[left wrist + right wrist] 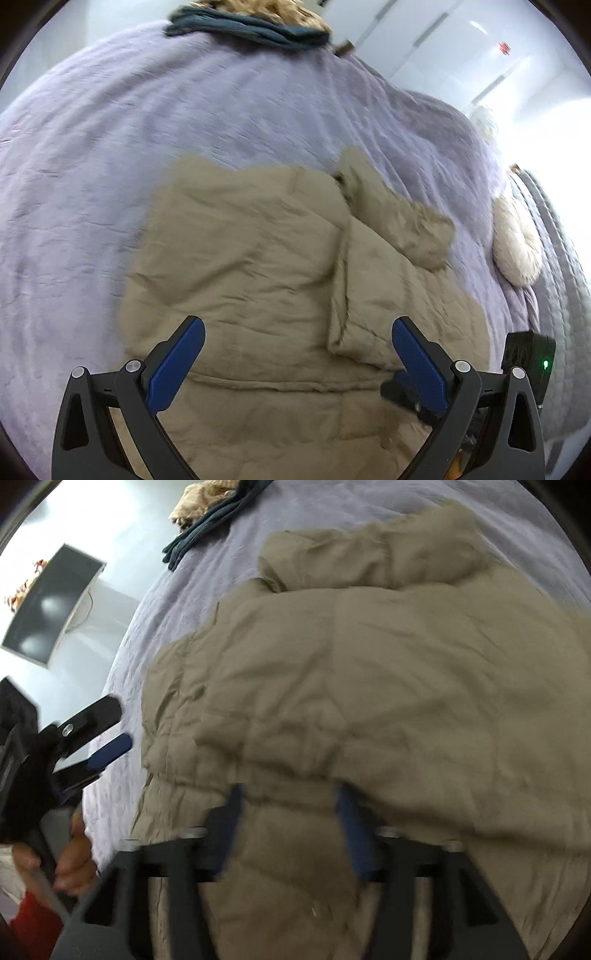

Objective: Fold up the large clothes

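A large tan padded jacket (258,258) lies spread on the lilac bedspread (184,110), with a sleeve folded over its front and a fur-trimmed hood at the right. My left gripper (295,332) is open and empty, hovering above the jacket's lower part. In the right wrist view the jacket (388,683) fills the frame. My right gripper (288,797) has its blue fingers (351,834) apart with jacket fabric bunched between and over them; its grip is blurred. The left gripper also shows at the left of that view (107,734), open beside the jacket's edge.
A dark teal garment (251,27) and a patterned beige one (269,9) lie at the far edge of the bed. A cream fluffy cushion (517,243) and a grey quilt (561,240) lie at the right. A dark monitor (48,609) stands left of the bed.
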`<state>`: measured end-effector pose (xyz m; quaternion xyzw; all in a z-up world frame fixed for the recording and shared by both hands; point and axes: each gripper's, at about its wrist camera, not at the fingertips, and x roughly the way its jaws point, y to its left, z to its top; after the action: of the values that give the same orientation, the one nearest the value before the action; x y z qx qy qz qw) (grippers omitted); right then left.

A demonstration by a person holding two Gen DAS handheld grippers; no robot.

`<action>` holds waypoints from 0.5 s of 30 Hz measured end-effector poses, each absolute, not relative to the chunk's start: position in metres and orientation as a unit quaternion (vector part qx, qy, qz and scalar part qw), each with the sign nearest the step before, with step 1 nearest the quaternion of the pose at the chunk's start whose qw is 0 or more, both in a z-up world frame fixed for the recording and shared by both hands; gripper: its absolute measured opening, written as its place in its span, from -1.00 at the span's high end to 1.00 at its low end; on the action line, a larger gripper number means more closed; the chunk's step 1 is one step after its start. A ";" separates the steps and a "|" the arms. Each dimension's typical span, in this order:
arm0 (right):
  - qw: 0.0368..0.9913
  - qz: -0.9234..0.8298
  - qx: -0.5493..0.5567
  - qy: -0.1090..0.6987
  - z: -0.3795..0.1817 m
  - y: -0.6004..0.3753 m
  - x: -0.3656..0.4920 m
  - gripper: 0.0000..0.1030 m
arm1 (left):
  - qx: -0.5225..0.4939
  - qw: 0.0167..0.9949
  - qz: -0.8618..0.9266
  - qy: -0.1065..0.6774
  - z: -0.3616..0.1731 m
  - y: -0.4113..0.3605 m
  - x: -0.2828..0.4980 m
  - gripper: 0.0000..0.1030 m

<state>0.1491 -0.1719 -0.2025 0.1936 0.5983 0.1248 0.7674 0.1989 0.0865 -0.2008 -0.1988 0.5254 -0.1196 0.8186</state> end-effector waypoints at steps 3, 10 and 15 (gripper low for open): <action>0.769 0.096 0.233 0.587 -0.194 -0.217 0.118 -0.40 | -0.191 0.807 -0.154 0.538 -0.210 0.062 0.205 -0.97; 0.726 -0.030 0.436 0.531 -0.202 -0.356 0.059 -0.40 | -0.161 0.796 -0.184 0.554 -0.233 0.010 0.221 -0.96; 0.710 -0.067 0.517 0.473 -0.210 -0.401 0.048 -0.10 | -0.150 0.791 -0.178 0.566 -0.238 -0.009 0.228 -0.15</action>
<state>0.0482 -0.4008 -0.2101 0.5170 0.4731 -0.0674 0.7102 0.2282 -0.0092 -0.2384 -0.1496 0.5662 -0.1776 0.7909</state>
